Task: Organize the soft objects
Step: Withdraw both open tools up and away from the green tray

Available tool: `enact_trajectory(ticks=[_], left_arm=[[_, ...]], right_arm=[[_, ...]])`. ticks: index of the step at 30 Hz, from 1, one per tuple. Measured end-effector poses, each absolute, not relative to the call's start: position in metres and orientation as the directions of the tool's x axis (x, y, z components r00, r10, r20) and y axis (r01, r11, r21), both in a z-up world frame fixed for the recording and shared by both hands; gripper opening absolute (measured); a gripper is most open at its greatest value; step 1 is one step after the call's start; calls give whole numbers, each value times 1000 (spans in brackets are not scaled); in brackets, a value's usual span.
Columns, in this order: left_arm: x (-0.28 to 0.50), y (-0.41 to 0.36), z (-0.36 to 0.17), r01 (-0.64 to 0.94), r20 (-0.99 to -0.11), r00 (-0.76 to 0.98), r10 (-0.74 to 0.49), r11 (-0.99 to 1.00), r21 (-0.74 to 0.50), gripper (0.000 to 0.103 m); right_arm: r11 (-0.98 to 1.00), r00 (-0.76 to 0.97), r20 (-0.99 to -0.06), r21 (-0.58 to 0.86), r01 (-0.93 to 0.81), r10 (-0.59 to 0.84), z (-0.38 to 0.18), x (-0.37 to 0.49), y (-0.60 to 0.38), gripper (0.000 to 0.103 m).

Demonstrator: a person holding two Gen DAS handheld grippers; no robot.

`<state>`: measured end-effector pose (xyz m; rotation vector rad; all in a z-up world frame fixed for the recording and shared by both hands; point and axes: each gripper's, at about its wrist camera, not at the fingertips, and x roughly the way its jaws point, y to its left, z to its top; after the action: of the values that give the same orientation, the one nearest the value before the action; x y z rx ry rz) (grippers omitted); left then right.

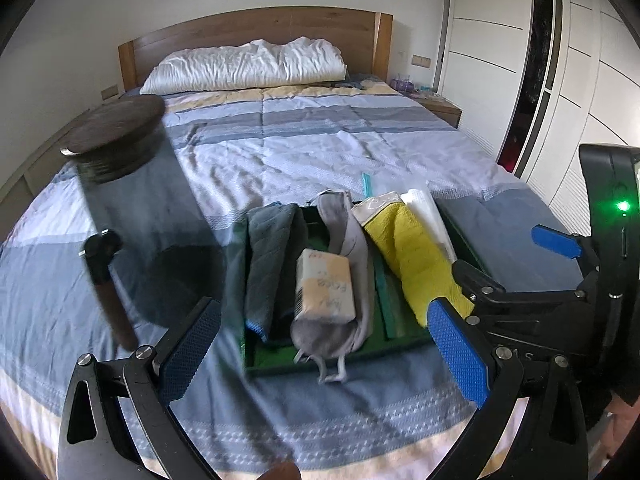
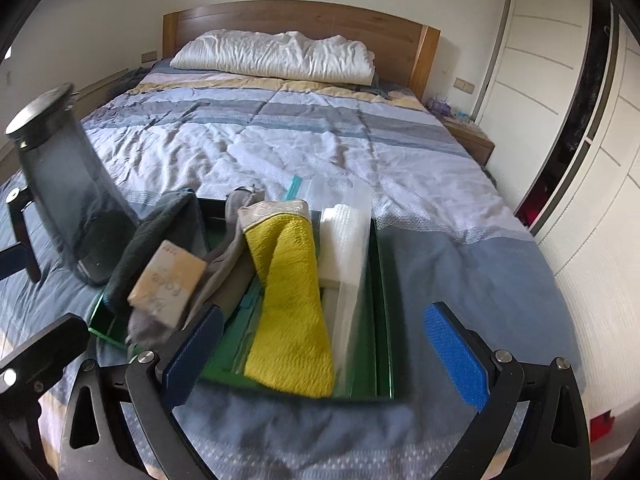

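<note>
Nearest my left camera, the left gripper [image 1: 326,344] hangs low over the foot of the bed, its blue-padded fingers [image 1: 460,354] spread wide apart with nothing between them, pointing toward twelve o'clock at the green tray [image 1: 256,364]. My right gripper [image 2: 320,356] holds the same pose in its own view, jaws apart and empty, aimed at twelve o'clock across the tray's near edge; from the left camera I see its body at about three o'clock. That tray rests on the striped blue bedspread [image 1: 304,148], holding the soft things side by side, each with its long axis running roughly from six toward twelve o'clock. From the left view I count a dark grey-green cloth [image 1: 266,264] toward nine o'clock, a grey sock-like piece [image 1: 348,240] in the middle with a small tan block [image 1: 324,286] lying on it, then a yellow cloth [image 1: 420,264], and a white item in clear wrap [image 1: 428,216] toward two o'clock. Handwriting marks the block, but I cannot read it with confidence. At ten o'clock a dark glass jar [image 2: 76,200] with a round lid stands beside the tray, leaning in the fisheye. At twelve o'clock, far off, a white pillow [image 1: 244,66] lies against the wooden headboard [image 1: 256,30].
</note>
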<state>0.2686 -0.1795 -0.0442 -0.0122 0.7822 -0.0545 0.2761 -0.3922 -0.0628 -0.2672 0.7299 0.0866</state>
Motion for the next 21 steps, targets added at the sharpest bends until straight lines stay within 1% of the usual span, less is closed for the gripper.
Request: enact_trajectory(ticks=[4, 9, 16, 19, 21], left_arm=[[246, -163, -37, 31, -691, 722, -28, 999, -9, 101], [221, -133, -37, -1, -705, 709, -3, 1000, -5, 101], [192, -114, -40, -3, -720, 693, -9, 1000, -15, 101], [179, -109, -35, -2, -715, 699, -11, 1000, -17, 101], [169, -102, -31, -3, -705, 709, -18, 1000, -28, 101]], right_arm=[[967, 747, -664, -210, -143, -33, -54, 247, -383, 103], [974, 756, -653, -198, -111, -47, -45, 214, -368, 103], [982, 757, -651, -174, -74, -58, -33, 164, -354, 103], [978, 764, -640, -200, -62, -83, -29, 144, -348, 103], [980, 763, -642, -188, -59, -78, -26, 131, -344, 103]])
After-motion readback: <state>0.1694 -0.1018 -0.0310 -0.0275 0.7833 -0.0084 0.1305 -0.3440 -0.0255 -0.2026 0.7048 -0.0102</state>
